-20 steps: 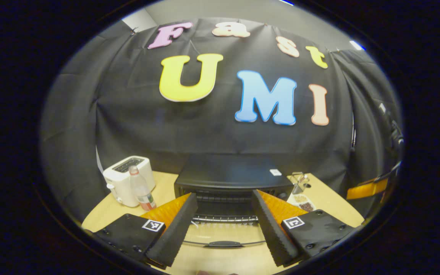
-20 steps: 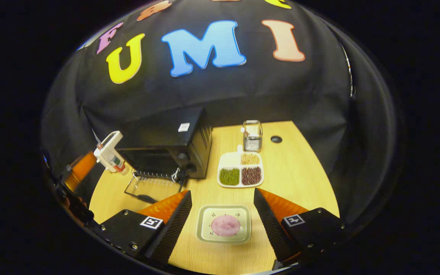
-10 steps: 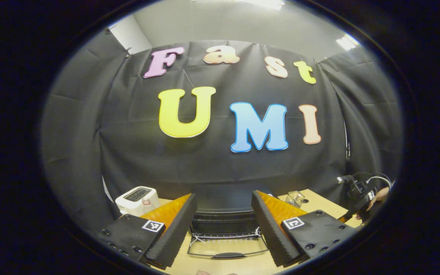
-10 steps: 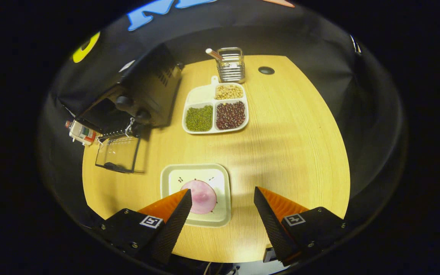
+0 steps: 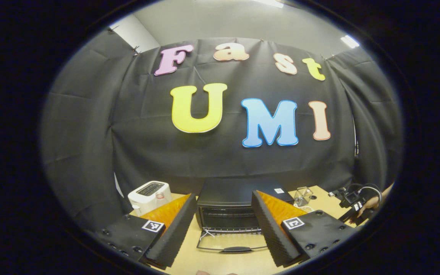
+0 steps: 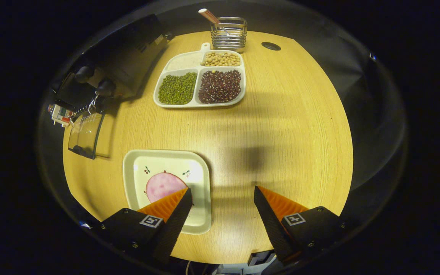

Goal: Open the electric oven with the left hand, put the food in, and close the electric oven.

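Oven [image 5: 239, 204] door [image 5: 232, 242] is already let down flat on the worktop [image 6: 281, 126], in front of the left hand-held gripper [image 5: 224, 229], which is spread wide and holds nothing. The pink round food [image 6: 162, 186] is lying on a pale plate [image 6: 201, 183] near the front edge. The right hand-held gripper [image 6: 223, 208] is spread too, with one finger over the food. The food should be pinched softly at its edge, and the plate should be kept from sliding.
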Tool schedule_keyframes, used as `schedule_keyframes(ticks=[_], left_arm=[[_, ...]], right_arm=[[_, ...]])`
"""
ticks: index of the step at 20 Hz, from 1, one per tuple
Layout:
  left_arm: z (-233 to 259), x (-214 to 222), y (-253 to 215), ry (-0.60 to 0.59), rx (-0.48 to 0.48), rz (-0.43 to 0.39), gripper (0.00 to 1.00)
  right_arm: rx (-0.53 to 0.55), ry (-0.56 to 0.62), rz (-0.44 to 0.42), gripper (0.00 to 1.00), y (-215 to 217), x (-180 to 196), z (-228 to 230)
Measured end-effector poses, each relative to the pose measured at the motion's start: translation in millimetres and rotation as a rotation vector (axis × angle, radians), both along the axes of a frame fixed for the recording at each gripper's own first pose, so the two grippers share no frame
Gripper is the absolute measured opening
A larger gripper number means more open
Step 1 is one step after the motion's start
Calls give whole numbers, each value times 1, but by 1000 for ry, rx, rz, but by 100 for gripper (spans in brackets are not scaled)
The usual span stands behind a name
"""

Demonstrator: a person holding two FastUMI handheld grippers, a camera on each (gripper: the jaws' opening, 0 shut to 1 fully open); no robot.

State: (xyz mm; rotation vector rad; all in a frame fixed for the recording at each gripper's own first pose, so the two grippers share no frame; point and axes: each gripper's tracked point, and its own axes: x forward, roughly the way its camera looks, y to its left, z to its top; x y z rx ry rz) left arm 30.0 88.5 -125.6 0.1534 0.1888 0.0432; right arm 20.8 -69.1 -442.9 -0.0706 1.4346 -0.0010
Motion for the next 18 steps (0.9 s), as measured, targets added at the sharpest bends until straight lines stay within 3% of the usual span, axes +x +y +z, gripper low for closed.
schedule_keyframes(ticks=[5, 7, 9, 10, 11, 12, 13, 15, 17, 18], left_arm=[[-13, -3, 7, 30, 0, 25, 100], [-16, -3, 5, 38, -5, 26, 95], [-18, -2, 3, 44, -15, 22, 97], [-19, 0, 2, 45, -17, 20, 97], [-20, 2, 0, 47, -20, 17, 91], [-20, 3, -2, 49, -23, 12, 100], [-21, 2, -4, 48, -24, 7, 100], [-20, 5, -9, 47, -23, -6, 100], [-15, 8, -11, 43, -16, -11, 100], [-11, 9, -13, 37, -13, -16, 100]], right_arm=[[-45, 32, 49, 99, 5, -4, -8], [-53, 37, 52, 92, 8, -4, -10], [-6, 45, 38, 86, 16, -5, -12], [50, 51, -1, 78, 24, -7, -15], [35, 55, -35, 63, 21, -8, -20], [40, 54, -31, 33, 20, -8, -21], [70, 57, 4, 31, 23, -6, -19], [83, 35, -6, 10, 20, -3, -21], [118, 15, -11, 1, 22, -8, -19], [130, 10, -14, 1, 21, -9, -17]])
